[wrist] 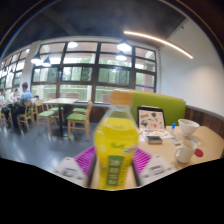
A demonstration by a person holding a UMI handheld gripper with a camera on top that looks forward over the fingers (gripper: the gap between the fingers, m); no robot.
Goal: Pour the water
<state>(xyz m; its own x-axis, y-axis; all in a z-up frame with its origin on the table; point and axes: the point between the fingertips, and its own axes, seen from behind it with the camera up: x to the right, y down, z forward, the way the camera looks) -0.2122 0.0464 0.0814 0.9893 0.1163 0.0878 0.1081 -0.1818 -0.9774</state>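
The gripper (112, 165) is clamped on the bottle (114, 140) at its labelled middle, a sound hold since thin plastic looks slick and likely dents under pressure.

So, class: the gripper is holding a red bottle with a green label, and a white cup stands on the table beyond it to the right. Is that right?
Not quite. The bottle is yellow, not red, as the gripper view shows. The rest holds: its label is green, the gripper holds it between its fingers, and a white cup stands on the table beyond it to the right.
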